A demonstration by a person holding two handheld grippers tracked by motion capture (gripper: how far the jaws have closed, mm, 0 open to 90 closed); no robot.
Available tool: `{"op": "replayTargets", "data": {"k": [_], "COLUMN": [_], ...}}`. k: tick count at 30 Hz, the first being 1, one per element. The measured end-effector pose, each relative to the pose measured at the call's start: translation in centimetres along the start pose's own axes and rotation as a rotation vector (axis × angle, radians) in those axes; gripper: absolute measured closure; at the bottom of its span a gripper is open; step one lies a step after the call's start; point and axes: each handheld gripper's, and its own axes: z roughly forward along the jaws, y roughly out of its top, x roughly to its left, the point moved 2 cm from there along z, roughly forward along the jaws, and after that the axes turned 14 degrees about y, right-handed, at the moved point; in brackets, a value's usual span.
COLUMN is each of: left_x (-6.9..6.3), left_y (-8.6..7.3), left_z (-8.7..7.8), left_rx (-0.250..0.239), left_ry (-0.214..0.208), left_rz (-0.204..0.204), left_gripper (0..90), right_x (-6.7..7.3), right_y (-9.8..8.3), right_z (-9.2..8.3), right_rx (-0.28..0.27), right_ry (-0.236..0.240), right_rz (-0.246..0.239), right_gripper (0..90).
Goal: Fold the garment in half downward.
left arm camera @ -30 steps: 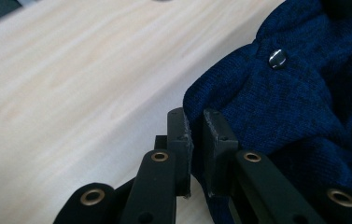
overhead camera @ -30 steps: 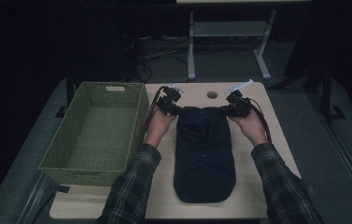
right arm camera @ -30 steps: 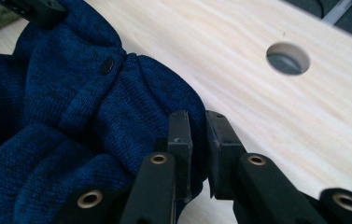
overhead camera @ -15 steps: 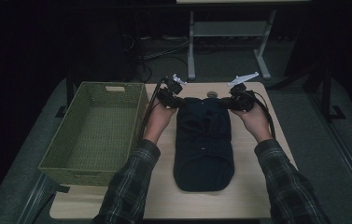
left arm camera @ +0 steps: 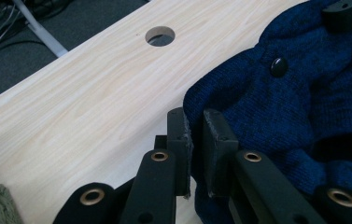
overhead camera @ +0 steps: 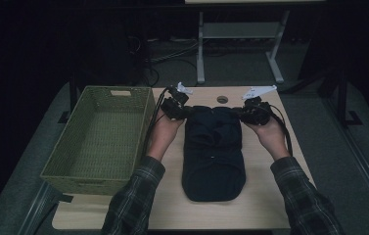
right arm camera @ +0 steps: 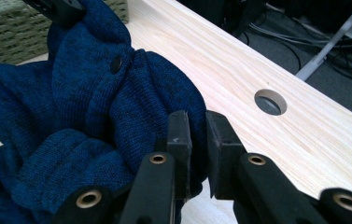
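Here my left hand-held gripper (left arm camera: 196, 135) has its jaws pinched on an edge of the blue knit garment (left arm camera: 295, 107), and my right hand-held gripper (right arm camera: 197, 140) is clamped on the opposite edge of the same fabric. In the high view the garment lies lengthwise at the centre of the frame on the tabletop (overhead camera: 270, 196), its far end held between both grippers. A round hole (overhead camera: 222, 99) sits in the tabletop just above it. At frame left, a woven green basket (overhead camera: 59, 171) rests beside my left forearm.
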Motion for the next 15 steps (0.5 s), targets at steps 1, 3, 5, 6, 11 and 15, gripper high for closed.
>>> {"op": "replayTargets", "data": {"k": [1, 3, 5, 6, 11, 15], "left_x": [0.0, -0.1, -0.4, -0.4, -0.9, -1.3], "left_y": [-0.1, -0.4, -0.7, -0.8, -1.3, -1.4], "left_z": [-0.2, -0.5, -0.9, -1.0, -1.8, -2.4], "left_rx": [-0.006, -0.008, -0.013, -0.012, -0.02, -0.021], "left_ry": [-0.001, -0.009, -0.017, -0.019, -0.033, -0.036], "left_rz": [-0.007, -0.014, -0.02, -0.018, -0.008, 0.0], "left_gripper": [82.3, 82.3, 82.3, 82.3, 82.4, 82.4], "right_x": [0.2, 0.6, 1.0, 1.2, 1.7, 2.3], "right_y": [0.0, -0.1, -0.3, -0.4, -1.1, -1.6], "right_z": [-0.1, -0.3, -0.4, -0.4, -0.6, -1.0], "right_rx": [-0.006, -0.01, -0.008, -0.006, -0.006, -0.013], "right_ry": [0.0, 0.003, -0.002, -0.005, 0.002, 0.01], "right_rz": [-0.006, -0.014, -0.025, -0.035, -0.044, -0.047], "right_gripper": [80.9, 80.9, 80.8, 80.8, 80.7, 80.6]}}
